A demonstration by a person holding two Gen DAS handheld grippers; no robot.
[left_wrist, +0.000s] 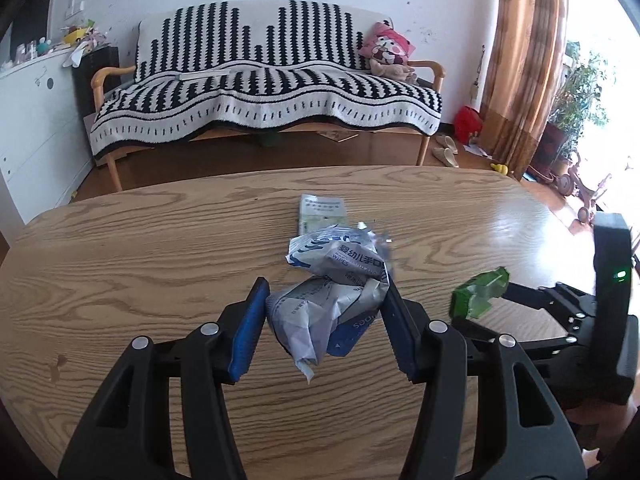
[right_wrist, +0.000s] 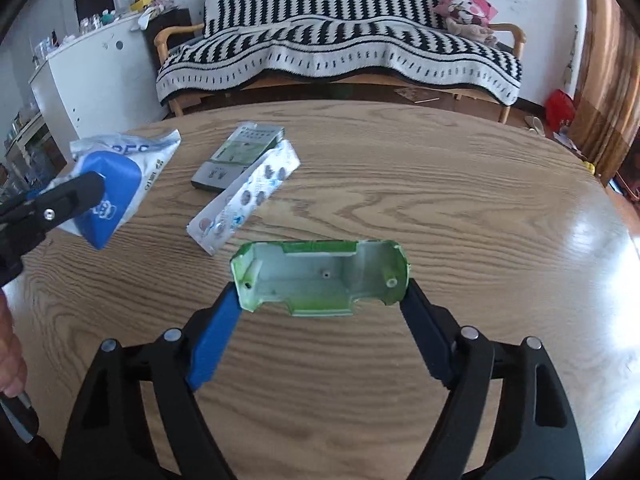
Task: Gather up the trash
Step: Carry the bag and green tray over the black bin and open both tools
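My left gripper is shut on a crumpled blue-and-white wipes packet, held above the wooden table; the packet also shows at the left of the right wrist view. My right gripper is shut on a green toy car shell, hollow side facing the camera; the shell also shows at the right of the left wrist view. A silver pill blister strip and a flat green-and-grey box lie on the table beyond. In the left wrist view the box lies behind the packet.
A sofa with a black-and-white striped throw and a pink plush toy stands behind the table. A white cabinet is at the left. A brown curtain and potted plants are at the right.
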